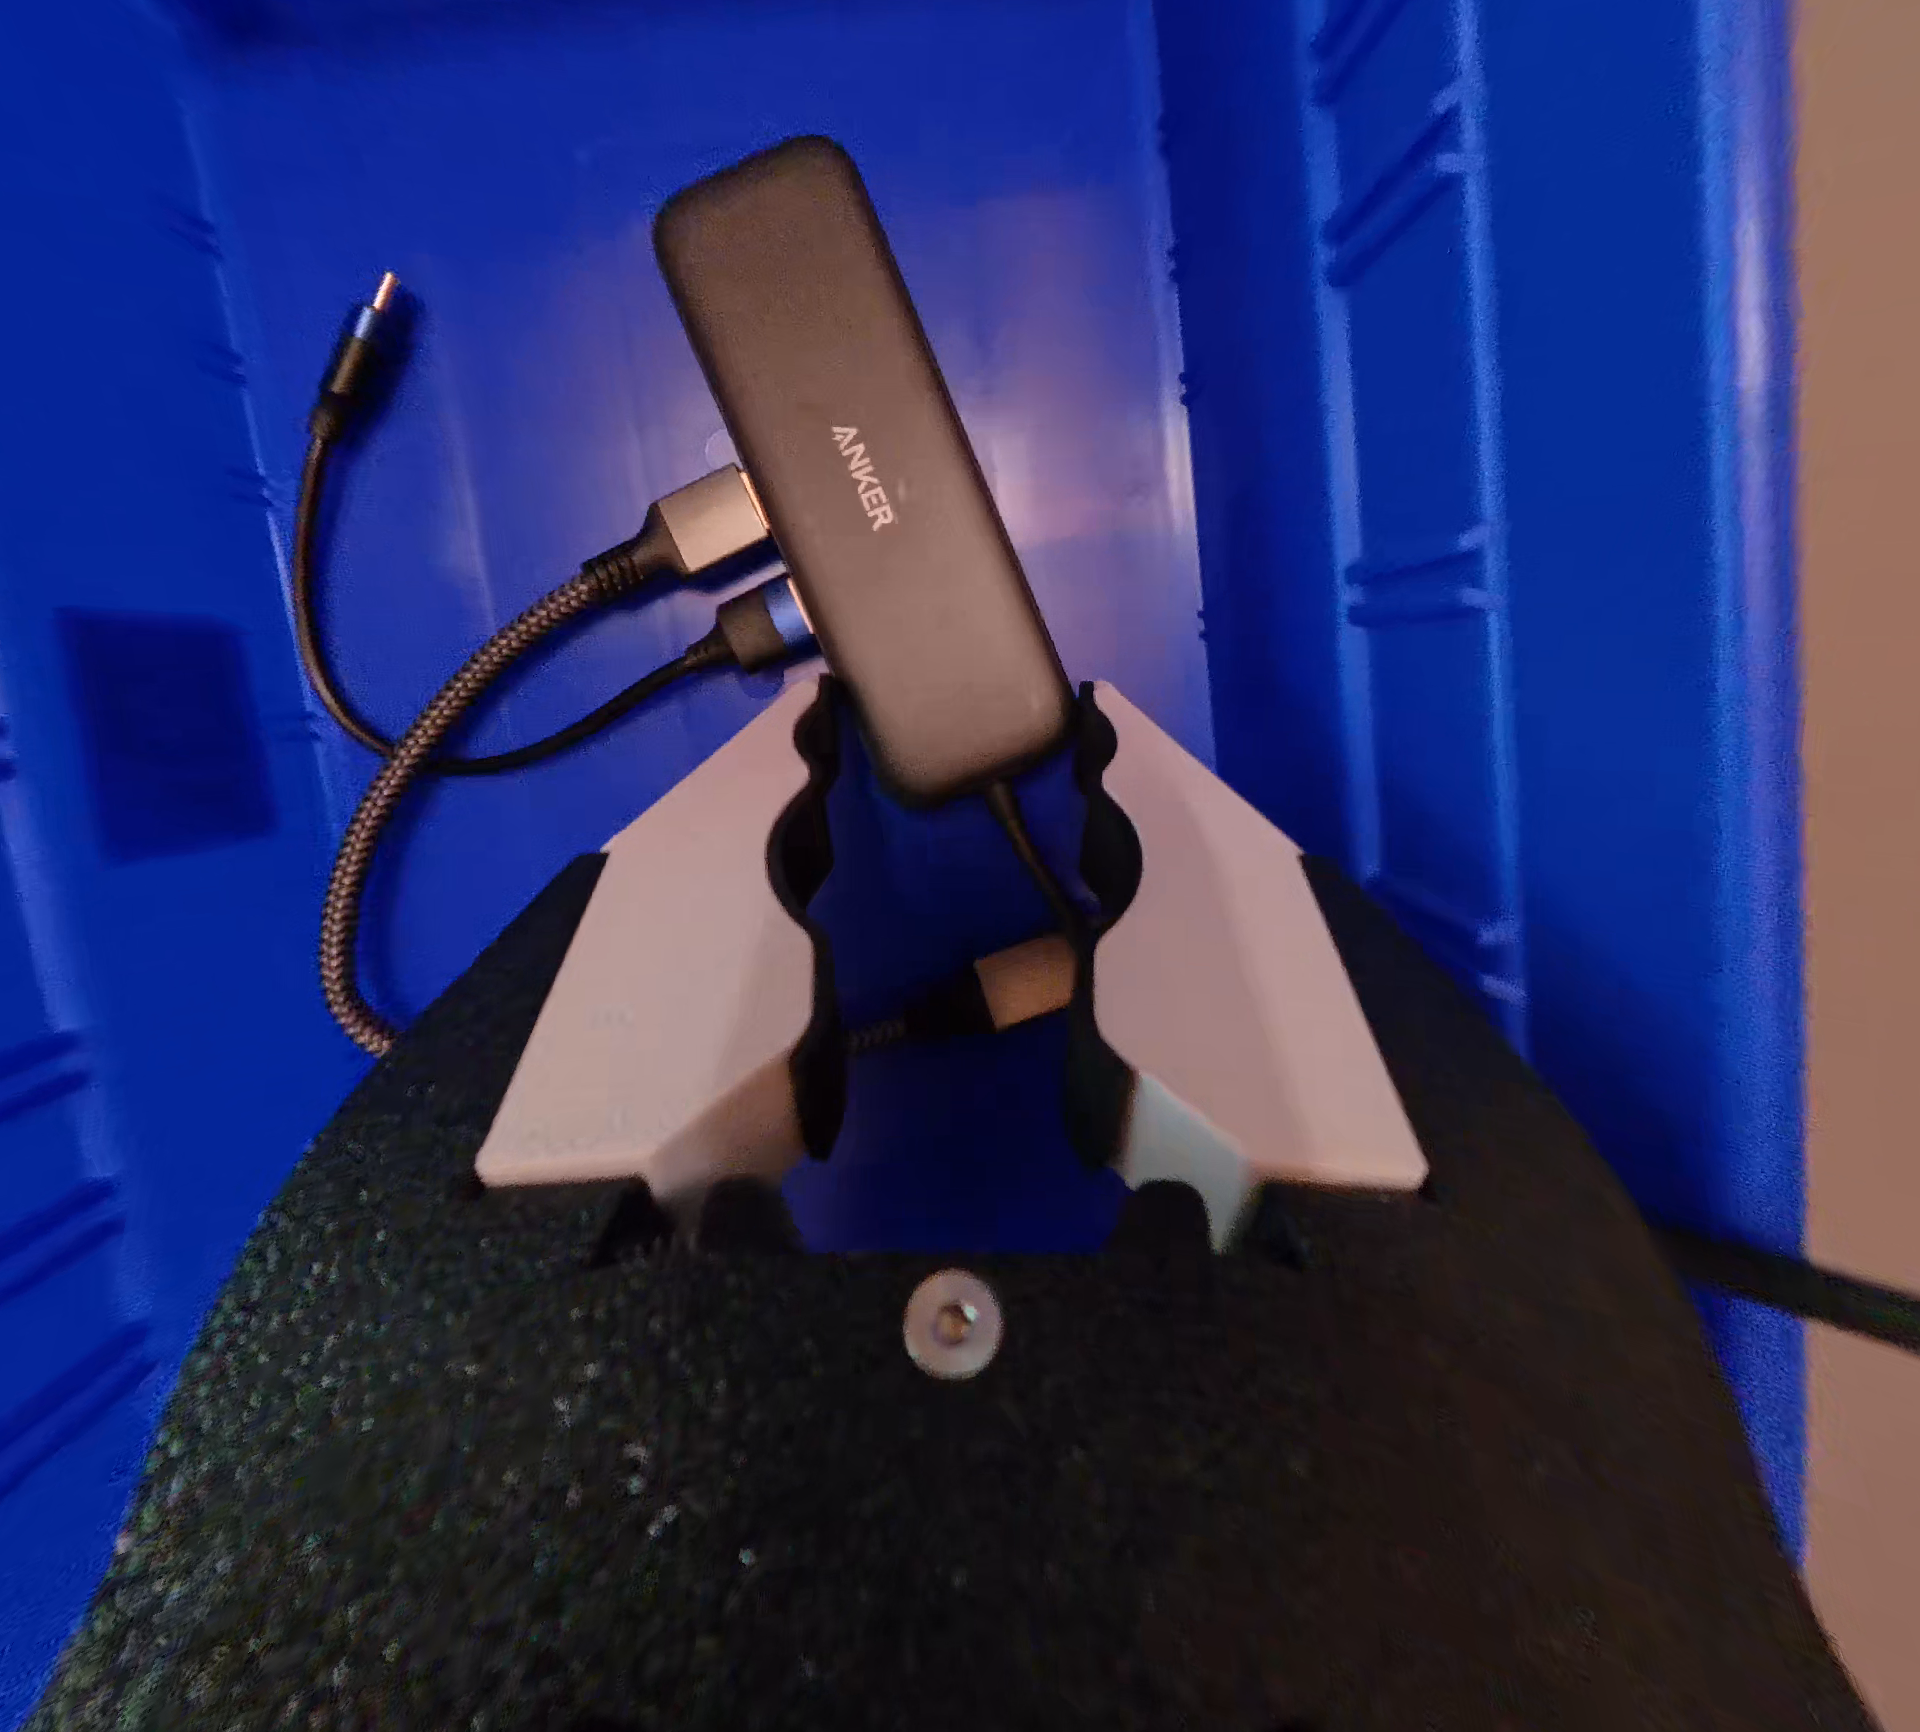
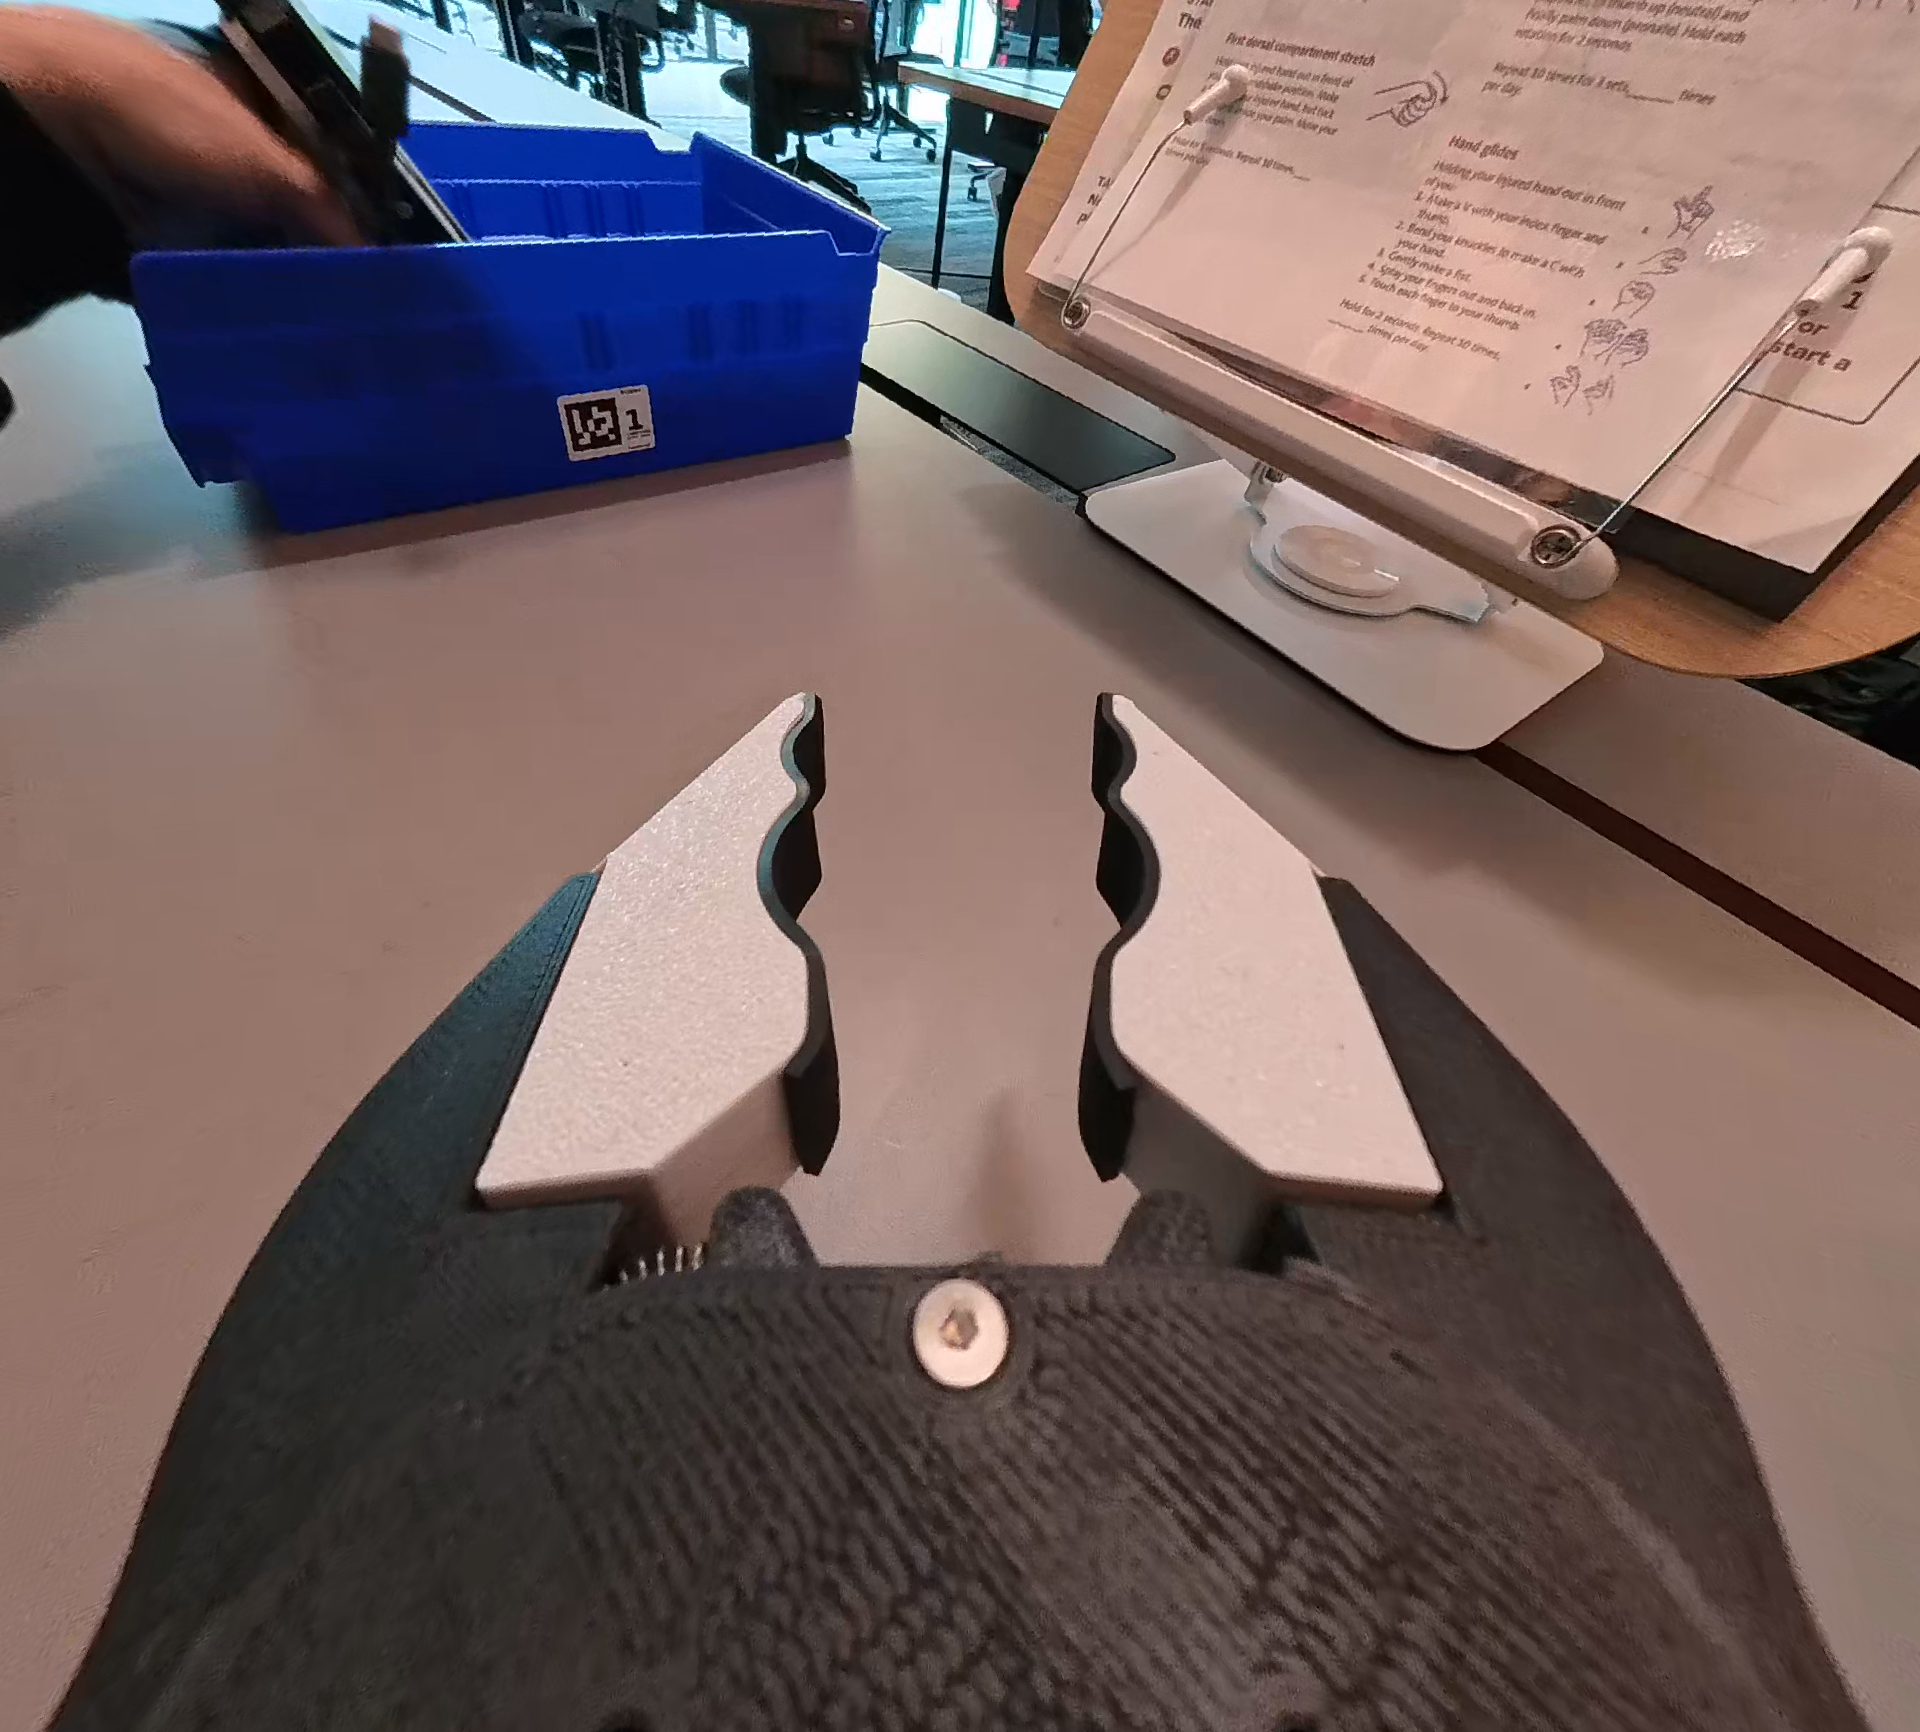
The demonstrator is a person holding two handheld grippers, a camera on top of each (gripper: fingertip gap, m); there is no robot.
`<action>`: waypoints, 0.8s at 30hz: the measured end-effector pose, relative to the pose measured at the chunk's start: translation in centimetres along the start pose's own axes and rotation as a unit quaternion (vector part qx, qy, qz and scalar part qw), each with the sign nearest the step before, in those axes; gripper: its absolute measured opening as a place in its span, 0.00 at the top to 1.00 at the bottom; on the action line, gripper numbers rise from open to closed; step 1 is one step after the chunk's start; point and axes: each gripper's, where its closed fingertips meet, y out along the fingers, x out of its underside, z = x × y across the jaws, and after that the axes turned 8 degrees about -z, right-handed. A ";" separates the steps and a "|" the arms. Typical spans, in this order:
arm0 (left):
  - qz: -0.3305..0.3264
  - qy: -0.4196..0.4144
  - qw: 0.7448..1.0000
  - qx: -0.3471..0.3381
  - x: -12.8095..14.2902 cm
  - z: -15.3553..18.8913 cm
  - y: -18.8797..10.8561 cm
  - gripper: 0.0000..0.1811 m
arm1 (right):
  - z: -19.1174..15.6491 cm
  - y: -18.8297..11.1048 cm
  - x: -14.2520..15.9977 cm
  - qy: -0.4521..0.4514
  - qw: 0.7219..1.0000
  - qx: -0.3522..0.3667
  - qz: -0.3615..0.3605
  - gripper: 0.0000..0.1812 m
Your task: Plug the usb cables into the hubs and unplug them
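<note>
Inside a blue bin (image 1: 1351, 332), the left gripper (image 1: 956, 706) clamps a dark hub (image 1: 862, 477) carrying two cables (image 1: 416, 768); the right gripper (image 2: 958, 716) hovers empty, jaws parted, above the table (image 2: 416, 747).

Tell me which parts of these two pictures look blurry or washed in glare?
Left wrist view: the hub held in the left gripper is sharp, with a pale glare patch on the blue bin floor beside it. Right wrist view: the right gripper is sharp; the person's hand over the bin is motion-blurred.
</note>
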 end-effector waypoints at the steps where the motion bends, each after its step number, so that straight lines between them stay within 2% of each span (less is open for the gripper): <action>1: 0.000 -0.012 1.000 -0.003 0.0 -0.2 0.5 0.75 | 0.0 0.0 0.0 -0.001 1.000 0.000 -0.001 0.72; 4: -0.002 -0.024 1.000 -0.013 0.0 -0.4 1.2 0.75 | -0.1 0.1 0.2 -0.002 1.000 -0.001 -0.005 0.72; 9: 0.007 0.005 1.000 -0.020 -0.6 -0.4 1.3 0.75 | -0.2 0.1 0.2 -0.002 1.000 -0.003 -0.006 0.72; 13: 0.044 0.054 0.996 -0.057 -1.6 -0.8 -0.2 0.76 | -0.2 0.0 -0.1 0.002 1.000 -0.005 0.001 0.72; 16: 0.105 0.073 0.988 -0.088 -3.3 -0.8 -3.7 0.76 | -0.2 -0.2 -0.5 0.004 1.000 -0.004 0.008 0.72; 20: 0.192 0.103 0.963 -0.157 -5.1 -0.8 -9.7 0.76 | -0.4 -0.5 -1.4 0.027 0.999 -0.018 0.032 0.72; 22: 0.250 0.128 0.940 -0.196 -5.9 -0.2 -13.5 0.77 | -0.7 -0.8 -2.3 0.044 0.997 -0.029 0.055 0.71; 24: 0.319 0.166 0.904 -0.230 -6.7 1.6 -18.0 0.76 | -1.1 -1.2 -3.6 0.062 0.993 -0.044 0.085 0.68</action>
